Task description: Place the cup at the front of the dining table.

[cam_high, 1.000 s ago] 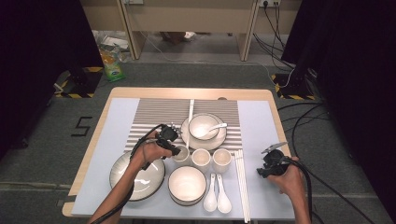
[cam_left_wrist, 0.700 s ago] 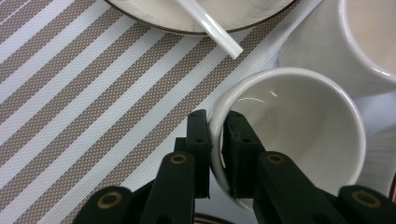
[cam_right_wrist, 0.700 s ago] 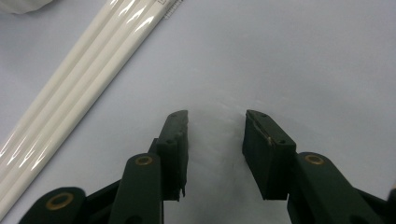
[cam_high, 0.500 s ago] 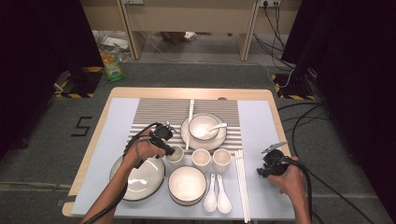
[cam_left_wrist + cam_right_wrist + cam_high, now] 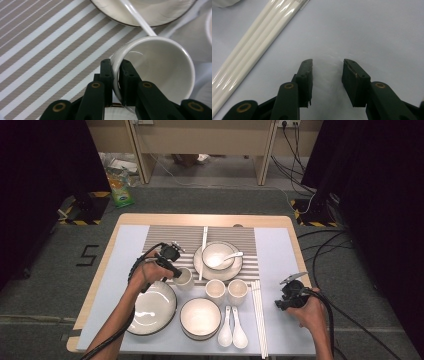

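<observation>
A small white cup (image 5: pixel 185 279) (image 5: pixel 160 67) hangs just off the striped mat (image 5: pixel 175 237), tilted, left of the saucer. My left gripper (image 5: pixel 176 269) (image 5: pixel 115 67) is shut on its rim, one jaw inside the cup and one outside. At the right on the pale blue mat (image 5: pixel 277 250), my right gripper (image 5: pixel 279 304) (image 5: pixel 327 65) rests open with nothing between its jaws. White chopsticks (image 5: pixel 258 315) (image 5: pixel 254 47) lie just to its left.
A saucer with a bowl (image 5: pixel 216 255) and spoon sits at centre, with a single chopstick (image 5: pixel 203 251) along its left side. Two more cups (image 5: pixel 216 290) (image 5: pixel 237 291), a larger bowl (image 5: pixel 200 317), a plate (image 5: pixel 152 307) and two spoons (image 5: pixel 232 332) fill the front.
My left gripper has drawn the cup a little leftward and upward, away from the two other cups. The right gripper has stayed still.
</observation>
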The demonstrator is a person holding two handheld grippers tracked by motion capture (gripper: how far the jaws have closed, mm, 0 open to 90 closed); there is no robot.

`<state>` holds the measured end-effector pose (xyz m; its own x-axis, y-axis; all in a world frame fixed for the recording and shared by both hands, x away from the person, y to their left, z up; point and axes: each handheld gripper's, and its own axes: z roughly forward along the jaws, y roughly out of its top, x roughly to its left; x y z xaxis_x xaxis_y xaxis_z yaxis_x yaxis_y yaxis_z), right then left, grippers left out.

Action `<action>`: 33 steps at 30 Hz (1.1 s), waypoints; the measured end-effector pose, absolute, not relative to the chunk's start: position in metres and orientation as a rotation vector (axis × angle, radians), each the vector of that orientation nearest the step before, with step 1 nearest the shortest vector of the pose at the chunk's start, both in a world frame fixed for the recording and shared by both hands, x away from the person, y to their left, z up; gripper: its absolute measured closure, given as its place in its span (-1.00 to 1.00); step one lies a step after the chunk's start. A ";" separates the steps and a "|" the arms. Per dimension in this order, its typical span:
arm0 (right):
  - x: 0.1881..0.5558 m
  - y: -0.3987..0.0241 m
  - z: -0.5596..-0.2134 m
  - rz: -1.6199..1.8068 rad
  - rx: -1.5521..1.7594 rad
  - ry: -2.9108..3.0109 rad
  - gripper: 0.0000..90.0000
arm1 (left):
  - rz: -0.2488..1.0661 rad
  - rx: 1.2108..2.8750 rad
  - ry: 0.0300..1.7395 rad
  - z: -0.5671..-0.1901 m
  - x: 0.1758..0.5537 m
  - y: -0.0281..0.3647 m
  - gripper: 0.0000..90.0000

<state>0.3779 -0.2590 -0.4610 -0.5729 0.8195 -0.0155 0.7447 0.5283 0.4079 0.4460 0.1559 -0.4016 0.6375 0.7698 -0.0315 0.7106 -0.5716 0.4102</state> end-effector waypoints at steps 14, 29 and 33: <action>0.378 -0.260 -0.461 0.542 1.334 2.564 0.33 | 0.243 2.497 1.258 -0.406 0.467 0.154 0.80; 0.379 -0.258 -0.460 0.521 1.324 2.574 0.33 | 0.249 2.469 1.329 -0.409 0.481 0.157 0.79; 0.379 -0.259 -0.461 0.525 1.325 2.573 0.33 | 0.272 2.471 1.360 -0.413 0.484 0.157 0.78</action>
